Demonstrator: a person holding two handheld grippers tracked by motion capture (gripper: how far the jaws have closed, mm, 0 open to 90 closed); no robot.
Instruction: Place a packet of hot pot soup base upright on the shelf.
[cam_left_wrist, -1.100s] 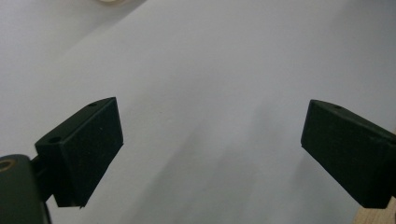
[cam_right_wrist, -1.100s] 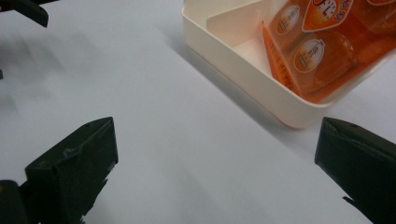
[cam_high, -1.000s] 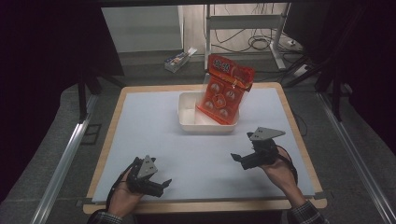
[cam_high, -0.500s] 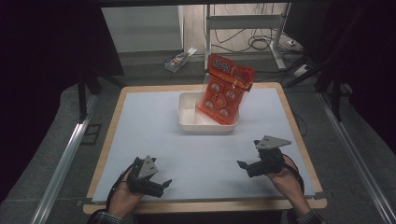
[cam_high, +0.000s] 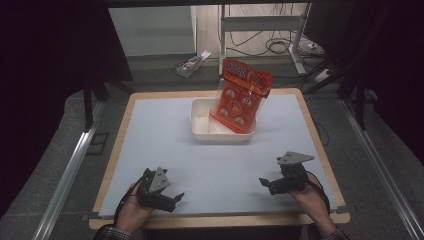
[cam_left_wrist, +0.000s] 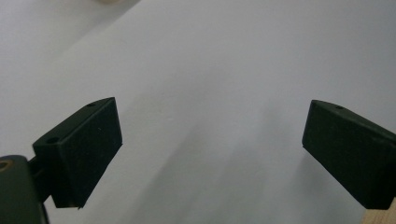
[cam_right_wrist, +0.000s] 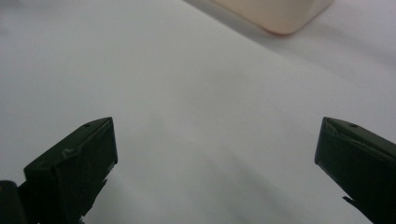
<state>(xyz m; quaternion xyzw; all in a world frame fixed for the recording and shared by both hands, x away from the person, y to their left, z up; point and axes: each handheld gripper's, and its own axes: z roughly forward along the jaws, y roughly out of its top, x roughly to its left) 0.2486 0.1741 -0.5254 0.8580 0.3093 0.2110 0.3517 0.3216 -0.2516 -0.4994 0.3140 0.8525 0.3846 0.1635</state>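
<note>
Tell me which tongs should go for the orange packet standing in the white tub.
Probably the right tongs. The orange packet leans against the right end of the white tub, closer to that side. The left tongs sit at the near-left edge, farther away. Both are open and empty.

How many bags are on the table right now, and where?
1. The orange bag stands tilted in the white tray at the table's far middle, its top leaning past the tray's right rim. Anything lying behind it inside the tray would be hidden.
</note>
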